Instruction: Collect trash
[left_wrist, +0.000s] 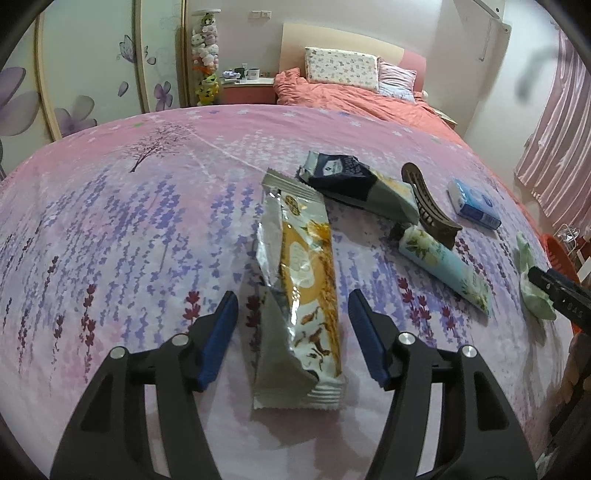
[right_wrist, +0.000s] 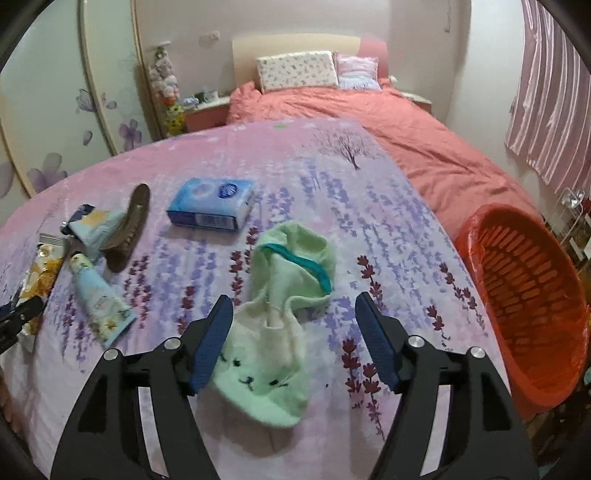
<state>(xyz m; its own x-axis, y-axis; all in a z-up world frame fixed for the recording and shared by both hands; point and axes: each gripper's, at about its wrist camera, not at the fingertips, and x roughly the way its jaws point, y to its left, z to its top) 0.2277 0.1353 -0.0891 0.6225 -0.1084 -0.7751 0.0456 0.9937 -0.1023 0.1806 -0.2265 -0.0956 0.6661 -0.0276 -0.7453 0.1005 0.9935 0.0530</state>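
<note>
A long yellow and silver snack wrapper (left_wrist: 303, 284) lies on the pink floral bedspread (left_wrist: 129, 229). My left gripper (left_wrist: 293, 308) is open, its fingers either side of the wrapper's near half. A dark blue wrapper (left_wrist: 351, 181) lies behind it. My right gripper (right_wrist: 293, 314) is open over a light green sock (right_wrist: 284, 332). An orange basket (right_wrist: 528, 306) stands off the bed's right edge. The wrappers also show at the left of the right wrist view, yellow one (right_wrist: 40, 280) and blue one (right_wrist: 92, 221).
A brown hair claw (left_wrist: 428, 203), a floral cream tube (left_wrist: 443, 266) and a blue tissue pack (left_wrist: 472, 203) lie to the right of the wrappers. The tissue pack (right_wrist: 212, 205) lies beyond the sock. A coral duvet (right_wrist: 369, 122) and pillows lie farther back.
</note>
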